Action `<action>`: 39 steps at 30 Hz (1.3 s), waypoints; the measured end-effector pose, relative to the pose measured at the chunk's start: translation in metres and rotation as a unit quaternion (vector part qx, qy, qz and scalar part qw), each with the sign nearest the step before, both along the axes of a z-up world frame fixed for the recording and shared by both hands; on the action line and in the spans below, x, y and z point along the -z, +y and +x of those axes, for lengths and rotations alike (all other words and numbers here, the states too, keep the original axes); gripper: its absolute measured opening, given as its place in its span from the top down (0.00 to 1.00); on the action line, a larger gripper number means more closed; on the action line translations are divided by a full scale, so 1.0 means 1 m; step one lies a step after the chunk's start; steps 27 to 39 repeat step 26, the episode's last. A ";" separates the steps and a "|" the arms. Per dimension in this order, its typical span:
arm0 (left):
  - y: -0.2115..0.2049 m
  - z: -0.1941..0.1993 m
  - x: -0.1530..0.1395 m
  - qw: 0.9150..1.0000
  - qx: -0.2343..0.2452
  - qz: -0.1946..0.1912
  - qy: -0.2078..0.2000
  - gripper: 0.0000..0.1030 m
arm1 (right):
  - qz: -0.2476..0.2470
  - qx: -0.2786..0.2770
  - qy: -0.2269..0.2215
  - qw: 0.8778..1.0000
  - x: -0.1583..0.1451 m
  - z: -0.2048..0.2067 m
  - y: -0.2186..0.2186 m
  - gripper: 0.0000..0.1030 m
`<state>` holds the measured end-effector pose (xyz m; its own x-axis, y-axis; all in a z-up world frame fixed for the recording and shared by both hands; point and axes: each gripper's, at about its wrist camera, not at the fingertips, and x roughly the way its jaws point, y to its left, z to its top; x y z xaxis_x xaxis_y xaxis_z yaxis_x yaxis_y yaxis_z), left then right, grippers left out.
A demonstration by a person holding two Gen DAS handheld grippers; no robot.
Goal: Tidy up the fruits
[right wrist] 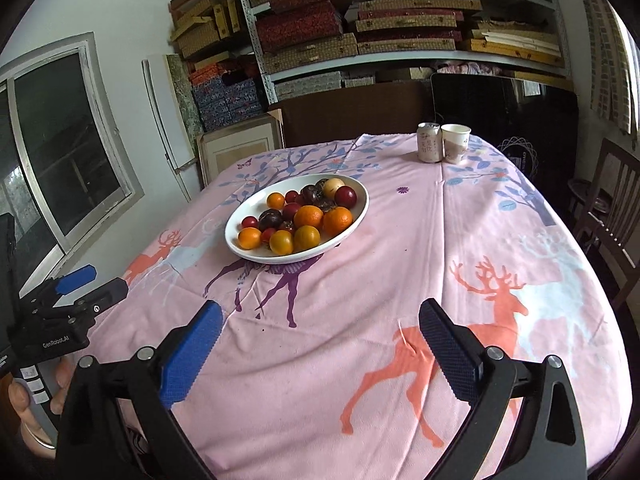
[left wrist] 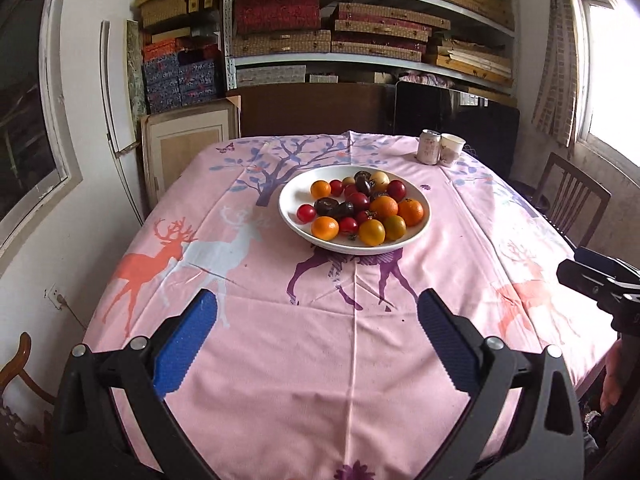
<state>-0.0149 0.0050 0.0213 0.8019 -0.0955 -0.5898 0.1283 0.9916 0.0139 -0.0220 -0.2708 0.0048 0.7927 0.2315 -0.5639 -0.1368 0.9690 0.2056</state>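
A white bowl [left wrist: 292,194] stands in the middle of the pink deer-print tablecloth [left wrist: 320,340]. It holds several oranges [left wrist: 383,207], small red tomatoes [left wrist: 306,213] and dark fruits [left wrist: 326,206]. My left gripper [left wrist: 316,320] is open and empty, above the near part of the table, well short of the bowl. The bowl [right wrist: 240,222] also shows in the right wrist view, far left of centre. My right gripper [right wrist: 320,328] is open and empty over the cloth, to the right of the left one. The left gripper [right wrist: 80,292] shows at that view's left edge.
A drink can [left wrist: 428,146] and a paper cup [left wrist: 451,149] stand at the table's far right. A wooden chair [left wrist: 572,204] is at the right side. Shelves of boxes [left wrist: 360,32] fill the back wall. Windows are on the left and right walls.
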 end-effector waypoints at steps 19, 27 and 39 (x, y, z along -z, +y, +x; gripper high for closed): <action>0.000 -0.041 -0.023 0.999 -0.017 0.011 -0.039 0.05 | -0.001 0.022 -0.014 1.000 -0.011 -0.047 -0.014 0.04; -0.001 -0.039 -0.019 0.999 -0.024 0.020 -0.035 0.05 | -0.003 0.028 -0.013 1.000 -0.008 -0.046 -0.018 0.04; -0.001 -0.039 -0.019 0.999 -0.024 0.020 -0.035 0.05 | -0.003 0.028 -0.013 1.000 -0.008 -0.046 -0.018 0.04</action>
